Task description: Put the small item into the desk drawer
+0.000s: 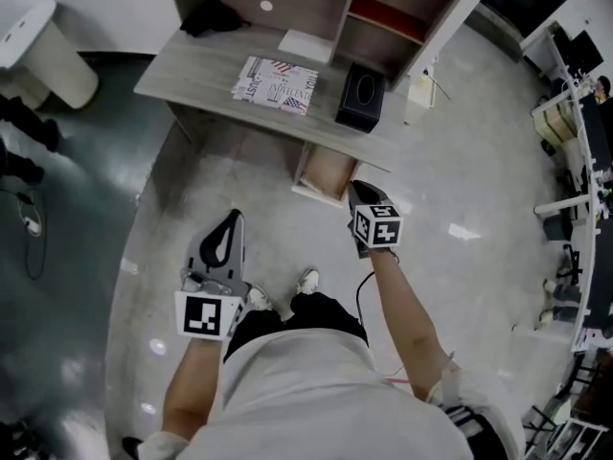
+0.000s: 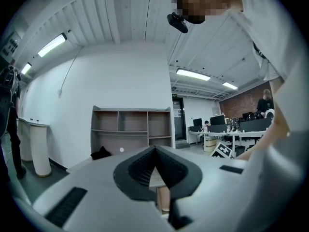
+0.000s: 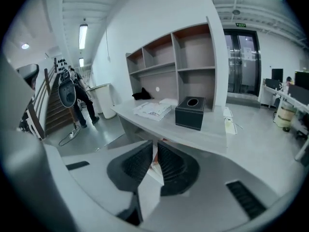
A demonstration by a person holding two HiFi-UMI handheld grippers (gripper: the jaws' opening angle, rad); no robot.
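Seen from the head view, a pale floor carries a grey desk, the reference for all positions below. A person in a white top stands in front of the desk, facing it, with a gripper in each hand. An open-fronted shelf unit rises along the back edge of the desk. A white cylindrical bin stands on the floor off the desk's left end. Below the desk's front edge, toward its right end, the drawer is pulled out, showing a brown interior. On the desktop, a printed newspaper lies at mid-width. A black tissue box sits just to its right, above the drawer. A white sheet lies behind the newspaper, and a black cloth lies at the back left. The left gripper is held in front of the desk, left of the drawer, its jaws closed tip to tip on nothing. The right gripper is held just in front of the drawer, its pads drawn nearly together with a narrow slit between them, clamping nothing. Through that slit a small reddish patch shows below the desk edge. Whether it is the small item cannot be told, and neither gripper holds the item.
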